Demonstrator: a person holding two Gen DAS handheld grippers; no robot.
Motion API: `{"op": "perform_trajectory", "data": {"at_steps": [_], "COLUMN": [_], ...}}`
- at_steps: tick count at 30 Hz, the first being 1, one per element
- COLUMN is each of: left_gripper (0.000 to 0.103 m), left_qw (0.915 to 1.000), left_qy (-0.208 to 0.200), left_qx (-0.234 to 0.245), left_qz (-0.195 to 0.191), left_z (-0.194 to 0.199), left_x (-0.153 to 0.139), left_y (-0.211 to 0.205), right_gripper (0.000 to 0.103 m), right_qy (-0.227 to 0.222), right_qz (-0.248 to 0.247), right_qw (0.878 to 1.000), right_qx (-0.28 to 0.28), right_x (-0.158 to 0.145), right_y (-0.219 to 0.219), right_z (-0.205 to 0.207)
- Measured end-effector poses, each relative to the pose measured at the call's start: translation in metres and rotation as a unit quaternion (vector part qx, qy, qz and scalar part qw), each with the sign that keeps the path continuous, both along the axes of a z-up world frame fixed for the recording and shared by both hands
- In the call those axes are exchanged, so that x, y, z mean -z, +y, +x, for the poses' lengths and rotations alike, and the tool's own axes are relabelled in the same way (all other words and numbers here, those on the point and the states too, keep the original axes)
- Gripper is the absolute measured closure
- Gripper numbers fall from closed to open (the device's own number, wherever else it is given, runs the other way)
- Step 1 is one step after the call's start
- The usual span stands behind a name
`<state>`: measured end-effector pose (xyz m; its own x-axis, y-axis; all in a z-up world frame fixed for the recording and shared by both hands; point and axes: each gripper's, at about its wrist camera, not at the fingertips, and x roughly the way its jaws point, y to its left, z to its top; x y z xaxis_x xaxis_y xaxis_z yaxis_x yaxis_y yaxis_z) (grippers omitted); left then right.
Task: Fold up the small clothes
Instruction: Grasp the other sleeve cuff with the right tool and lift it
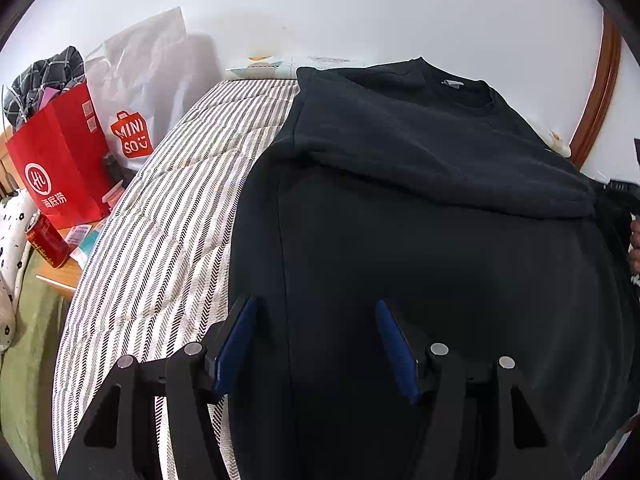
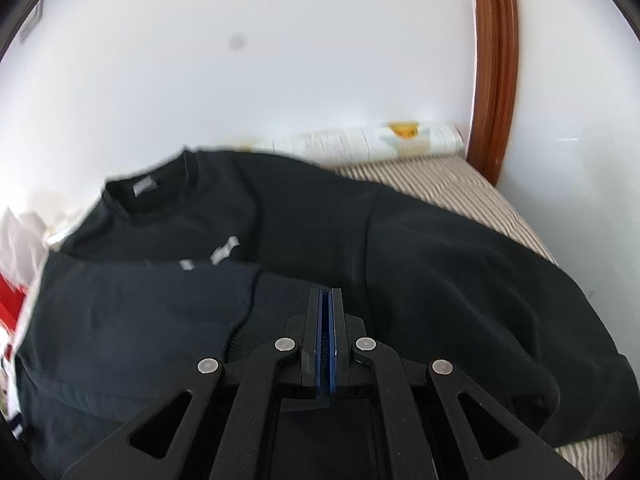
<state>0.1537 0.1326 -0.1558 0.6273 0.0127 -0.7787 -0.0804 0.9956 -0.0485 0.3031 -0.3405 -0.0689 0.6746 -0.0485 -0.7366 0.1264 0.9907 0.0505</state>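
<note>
The black sweatshirt (image 1: 420, 208) is lying spread across a bed covered in a striped bedspread (image 1: 168, 216), its neckline at the far end from both claws and one sleeve already lying folded across the chest.

The left claw (image 1: 316, 344) is hovering over the near hem area of the garment with its blue pads (image 1: 236, 344) standing spread apart; nothing is caught between them, and the dark fabric is lying flat beneath and ahead of them. The bedspread is showing bare to the left of this claw. Further left of it, beside the bed, a red paper bag (image 1: 60, 160) is standing with a white shopping bag (image 1: 140, 92) behind it, and a red drink can (image 1: 46, 244) is leaning on a small wooden worktop (image 1: 64, 276).

The right claw (image 2: 326, 344) is pressed together, its blue pads meeting with only a thin slit between them. It is sitting right at the ribbed cuff (image 2: 276, 304) of the folded sleeve, just ahead and left of its tips; whether the pads are pinching any cloth cannot be told. Far beyond this claw, a rolled pale quilt (image 2: 380, 142) is lying against the wall, beside a brown wooden frame (image 2: 494, 60).
</note>
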Motion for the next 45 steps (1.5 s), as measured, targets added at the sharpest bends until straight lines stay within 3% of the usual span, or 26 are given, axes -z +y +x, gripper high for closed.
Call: {"op": "perform_trajectory", "data": {"at_steps": [2,5,7,9,15,22,29,30,33,34,37,45], "left_gripper": [0.043,0.043,0.043,0.043,0.044,0.058,0.065,0.067,0.091,0.095,0.096,0.094], "left_qw": [1.0000,0.9999,0.9996,0.9994,0.9991,0.9998,0.9999,0.9999,0.9999,0.9999,0.9995,0.9977], "left_qy": [0.003,0.008,0.010,0.006,0.000,0.011,-0.002,-0.002,-0.003,-0.005,-0.009,0.005], "left_qx": [-0.001,-0.006,-0.015,-0.030,-0.042,-0.015,0.004,0.007,0.014,0.016,0.008,-0.006], "left_qz": [0.000,-0.013,-0.019,-0.014,-0.005,0.002,0.014,0.015,0.007,-0.003,-0.030,-0.067], "left_z": [0.000,0.002,0.007,0.016,0.040,0.069,0.098,0.103,0.110,0.110,0.106,0.094], "left_x": [-0.001,-0.004,-0.008,-0.013,-0.018,-0.009,-0.006,-0.007,-0.008,-0.009,-0.012,-0.007], "left_y": [0.001,0.007,0.013,0.019,0.032,0.035,0.031,0.030,0.030,0.033,0.046,0.061], "right_gripper": [0.100,0.092,0.069,0.057,0.058,0.057,0.057,0.060,0.097,0.099,0.102,0.103], "right_qy": [0.017,-0.001,-0.014,-0.025,-0.014,0.005,0.036,0.042,0.057,0.044,0.021,0.039], "right_qz": [-0.030,-0.059,-0.068,-0.071,-0.034,0.011,0.020,0.023,0.053,0.045,0.049,0.047], "right_qw": [0.999,0.998,0.996,0.992,0.973,0.941,0.918,0.917,0.902,0.903,0.905,0.922], "right_qx": [0.002,-0.016,-0.053,-0.098,-0.229,-0.338,-0.393,-0.397,-0.425,-0.424,-0.423,-0.383], "right_x": [0.001,-0.017,-0.030,-0.037,-0.016,0.001,0.026,0.030,0.034,0.032,0.024,0.039], "right_y": [0.006,0.029,0.058,0.095,0.221,0.340,0.430,0.438,0.453,0.457,0.464,0.472], "right_z": [-0.001,-0.004,0.001,0.011,0.063,0.111,0.158,0.164,0.172,0.171,0.172,0.184]}}
